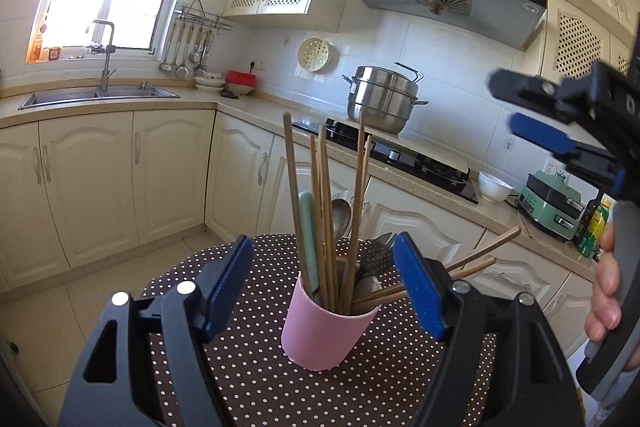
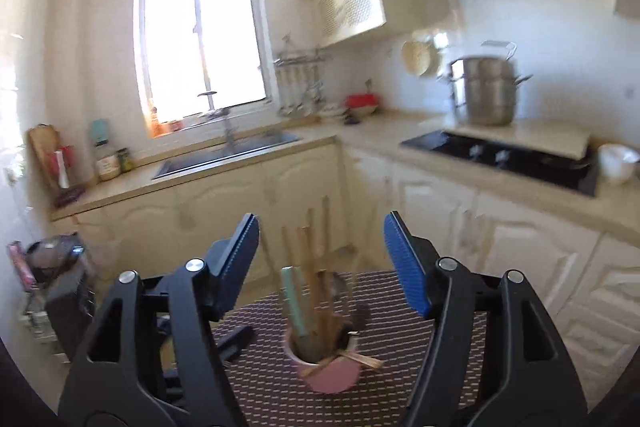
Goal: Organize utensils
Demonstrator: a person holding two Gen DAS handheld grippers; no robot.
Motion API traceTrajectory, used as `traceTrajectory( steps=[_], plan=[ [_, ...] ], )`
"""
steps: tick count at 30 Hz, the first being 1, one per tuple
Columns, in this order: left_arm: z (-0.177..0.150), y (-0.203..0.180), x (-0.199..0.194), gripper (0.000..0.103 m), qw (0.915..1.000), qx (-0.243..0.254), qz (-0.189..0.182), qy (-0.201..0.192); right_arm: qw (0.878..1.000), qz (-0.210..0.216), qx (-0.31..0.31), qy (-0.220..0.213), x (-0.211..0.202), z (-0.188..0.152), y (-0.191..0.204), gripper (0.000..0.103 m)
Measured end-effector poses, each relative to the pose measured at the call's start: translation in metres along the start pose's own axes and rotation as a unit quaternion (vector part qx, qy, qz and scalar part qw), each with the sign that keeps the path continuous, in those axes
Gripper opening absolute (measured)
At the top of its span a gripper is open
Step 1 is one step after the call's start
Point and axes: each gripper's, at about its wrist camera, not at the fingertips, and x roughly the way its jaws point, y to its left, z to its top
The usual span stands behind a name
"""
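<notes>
A pink cup [image 1: 326,331] stands on a round table with a brown dotted cloth [image 1: 256,367]. It holds several wooden chopsticks [image 1: 320,211], a mint-green handle [image 1: 308,239] and metal spoons [image 1: 342,217]. Two chopsticks [image 1: 476,259] lean out over its right rim. My left gripper [image 1: 324,283] is open, its blue pads on either side of the cup and clear of its wall. My right gripper [image 1: 506,105] hovers open and empty at the upper right. In the blurred right wrist view, the right gripper [image 2: 320,251] is above the cup [image 2: 328,367], with nothing between its pads.
A hand [image 1: 608,291] holds the right gripper's grey handle. Behind the table, an L-shaped counter carries a sink [image 1: 100,97], a black hob [image 1: 400,155] with a steel pot [image 1: 380,103], a white bowl [image 1: 494,187], a green appliance [image 1: 552,205] and bottles [image 1: 592,227].
</notes>
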Motion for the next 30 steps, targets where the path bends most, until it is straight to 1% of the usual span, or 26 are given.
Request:
traceTrajectory(
  steps=[1,5,9,11,16,19,21,25,26,30],
  plan=[
    [0.001,-0.002,-0.003,0.072,1.0,0.002,0.001,-0.001,1.0,-0.023,-0.01,-0.008,-0.009,-0.004,0.0,0.065],
    [0.002,-0.012,-0.018,0.072,0.9999,0.01,0.002,0.001,0.998,-0.066,-0.008,-0.017,-0.034,-0.027,-0.006,0.065],
    [0.001,-0.025,-0.04,0.074,0.9997,0.023,0.004,-0.009,0.997,-0.081,0.003,-0.017,-0.056,-0.048,-0.013,0.066],
    [0.001,-0.033,-0.051,0.074,0.9995,0.031,0.004,-0.008,0.997,-0.079,0.012,-0.021,-0.07,-0.055,-0.014,0.067],
    [-0.001,-0.052,-0.081,0.078,0.9984,0.052,0.01,-0.021,0.995,-0.091,0.0,-0.028,-0.099,-0.065,0.0,0.069],
    [-0.002,-0.06,-0.1,0.081,0.9983,0.052,0.005,-0.027,0.994,-0.099,-0.009,-0.037,-0.118,-0.073,0.01,0.072],
    [-0.003,-0.064,-0.113,0.081,0.9978,0.056,0.01,-0.033,0.993,-0.109,-0.015,-0.041,-0.129,-0.078,0.017,0.074],
    [-0.005,-0.073,-0.138,0.086,0.9961,0.078,0.01,-0.04,0.991,-0.117,-0.028,-0.054,-0.149,-0.083,0.029,0.077],
    [-0.006,-0.075,-0.143,0.086,0.9957,0.083,0.013,-0.039,0.991,-0.117,-0.029,-0.057,-0.154,-0.084,0.031,0.079],
    [-0.01,-0.079,-0.163,0.086,0.9944,0.094,0.02,-0.045,0.989,-0.128,-0.035,-0.065,-0.17,-0.088,0.039,0.081]
  ],
)
